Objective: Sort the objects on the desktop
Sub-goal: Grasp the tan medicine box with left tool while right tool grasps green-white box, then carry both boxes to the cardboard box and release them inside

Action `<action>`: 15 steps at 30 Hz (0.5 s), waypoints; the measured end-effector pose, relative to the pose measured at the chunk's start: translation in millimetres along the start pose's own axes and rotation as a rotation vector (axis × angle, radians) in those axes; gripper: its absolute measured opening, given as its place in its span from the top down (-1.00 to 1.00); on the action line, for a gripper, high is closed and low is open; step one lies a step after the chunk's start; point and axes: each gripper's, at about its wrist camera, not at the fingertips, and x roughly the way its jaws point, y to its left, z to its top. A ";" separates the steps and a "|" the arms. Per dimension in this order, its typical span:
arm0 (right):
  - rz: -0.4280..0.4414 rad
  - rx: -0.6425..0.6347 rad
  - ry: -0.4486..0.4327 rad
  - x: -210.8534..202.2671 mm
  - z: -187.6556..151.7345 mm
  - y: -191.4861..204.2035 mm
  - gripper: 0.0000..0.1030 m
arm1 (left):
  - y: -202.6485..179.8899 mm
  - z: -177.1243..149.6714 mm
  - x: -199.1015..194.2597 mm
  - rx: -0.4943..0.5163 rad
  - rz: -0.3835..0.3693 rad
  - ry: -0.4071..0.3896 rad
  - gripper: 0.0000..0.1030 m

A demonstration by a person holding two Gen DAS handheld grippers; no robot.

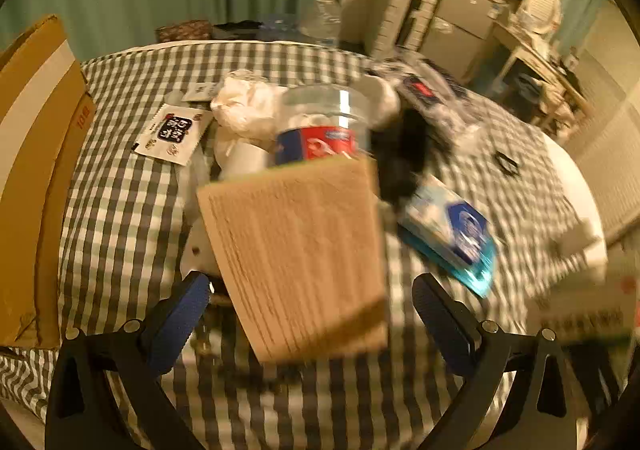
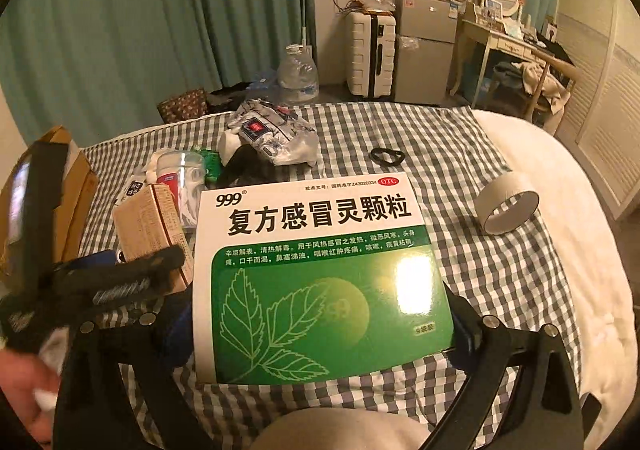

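In the right wrist view a flat green-and-white medicine box (image 2: 320, 274) fills the space between my right gripper's (image 2: 316, 314) blue pads, which press on its two side edges, shut on it. It is held tilted over the checked cloth (image 2: 460, 146). In the left wrist view a tan carton (image 1: 296, 258) stands blurred between the fingers of my left gripper (image 1: 310, 284), which is open, with a gap showing at each pad. The right wrist view also shows the tan carton (image 2: 152, 230) and the left gripper (image 2: 120, 278) at the left.
Behind the carton lie a clear jar of cotton swabs (image 1: 320, 122), crumpled white plastic (image 1: 248, 106), a sachet (image 1: 172, 134), a black item (image 1: 404, 154) and a blue pack (image 1: 452, 234). A cardboard box (image 1: 36, 170) stands left. A tape roll (image 2: 506, 206) and a black ring (image 2: 386, 156) lie right.
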 end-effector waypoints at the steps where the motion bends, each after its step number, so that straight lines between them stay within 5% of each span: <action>1: 0.010 0.003 0.002 0.0 -0.8 -1.9 -0.89 | -0.4 2.0 3.8 -0.005 0.004 0.005 -1.00; 3: 0.023 0.008 0.002 0.1 -2.5 -3.6 -0.89 | -1.7 4.7 7.7 -0.001 0.029 -0.019 -1.00; 6: 0.035 0.011 -0.001 -0.9 -2.1 -4.5 -0.89 | -6.3 5.4 8.2 0.051 0.058 -0.036 -0.51; 15: 0.023 0.003 -0.023 -10.9 -0.6 -1.5 -0.89 | 10.5 -4.6 -30.3 0.027 0.027 -0.034 -0.50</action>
